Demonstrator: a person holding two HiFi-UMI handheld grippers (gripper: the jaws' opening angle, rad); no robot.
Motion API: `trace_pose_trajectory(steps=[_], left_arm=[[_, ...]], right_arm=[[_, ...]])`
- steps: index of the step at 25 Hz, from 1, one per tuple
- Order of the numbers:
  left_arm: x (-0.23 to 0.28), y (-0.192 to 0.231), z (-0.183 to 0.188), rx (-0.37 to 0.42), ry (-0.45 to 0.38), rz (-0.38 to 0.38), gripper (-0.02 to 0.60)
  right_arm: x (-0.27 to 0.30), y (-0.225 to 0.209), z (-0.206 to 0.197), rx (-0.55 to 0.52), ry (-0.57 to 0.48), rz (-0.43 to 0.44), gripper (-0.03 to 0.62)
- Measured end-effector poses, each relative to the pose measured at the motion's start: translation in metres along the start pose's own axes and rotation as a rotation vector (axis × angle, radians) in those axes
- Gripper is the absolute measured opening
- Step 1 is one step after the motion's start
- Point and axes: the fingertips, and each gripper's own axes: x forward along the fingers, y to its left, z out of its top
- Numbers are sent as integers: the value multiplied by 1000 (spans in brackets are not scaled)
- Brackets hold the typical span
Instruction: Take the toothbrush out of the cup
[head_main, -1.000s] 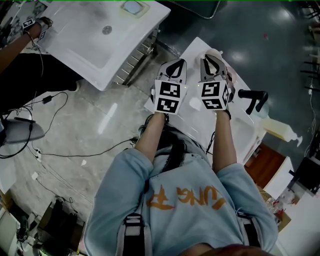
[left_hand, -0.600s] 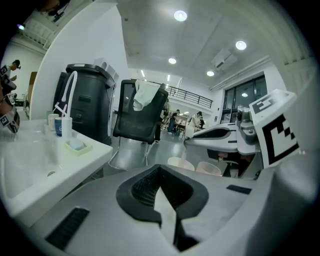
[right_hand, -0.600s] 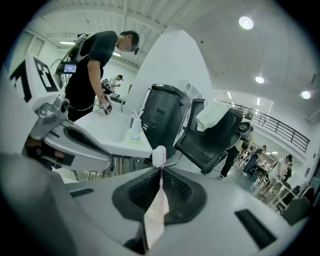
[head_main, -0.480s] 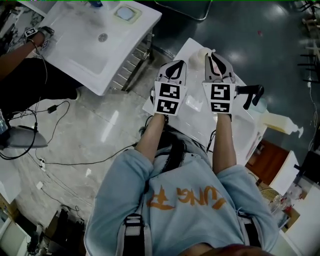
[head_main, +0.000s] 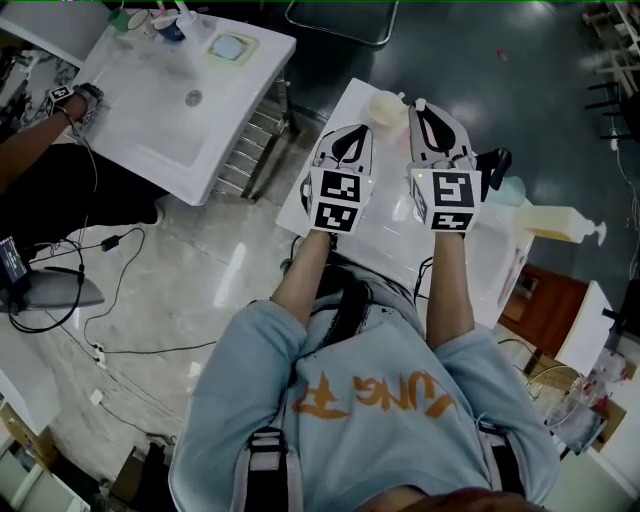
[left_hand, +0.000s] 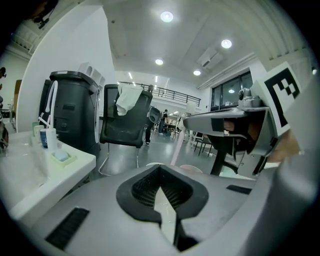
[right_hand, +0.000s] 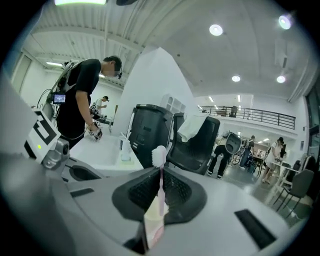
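The toothbrush (right_hand: 159, 167) stands between the right gripper's (head_main: 428, 118) jaws, the cup (head_main: 385, 106) seemingly just left on the counter (head_main: 335, 113).

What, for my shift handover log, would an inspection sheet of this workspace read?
Surface: white counter under both grippers, with a black tap at its right.
Job's things: cream cup stands ahead of the grippers; pink toothbrush is upright, and its head shows right of the cup, not in it.
Clutter: pump bottle at the counter's right edge.
Grippers: right gripper shut on the toothbrush; left gripper shut, nothing in it.
Cables: black leads on the floor at left.
Surroundings: second washbasin at upper left, another person's arm beside it.
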Motion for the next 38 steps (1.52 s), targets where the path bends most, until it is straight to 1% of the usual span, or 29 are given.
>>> trace_pose_trajectory(steps=[7, 14, 20, 28, 33, 38], left_arm=[[-2, -32, 0, 29, 7, -43, 8], [-5, -70, -2, 48, 13, -91, 8], [-9, -102, -7, 67, 23, -139, 8], [-8, -155, -14, 103, 39, -224, 8], [-6, -193, -20, 122, 51, -284, 8], [-6, -228, -28, 130, 70, -344, 8]], right_arm=[[-40, -24, 11, 90, -65, -31, 40], [-81, -47, 5, 154, -78, -77, 40], [-116, -61, -1, 183, -86, -120, 40], [-164, -85, -23, 247, -84, -195, 40], [-198, -100, -37, 265, -77, -225, 40], [-230, -112, -51, 276, -53, -273, 40]])
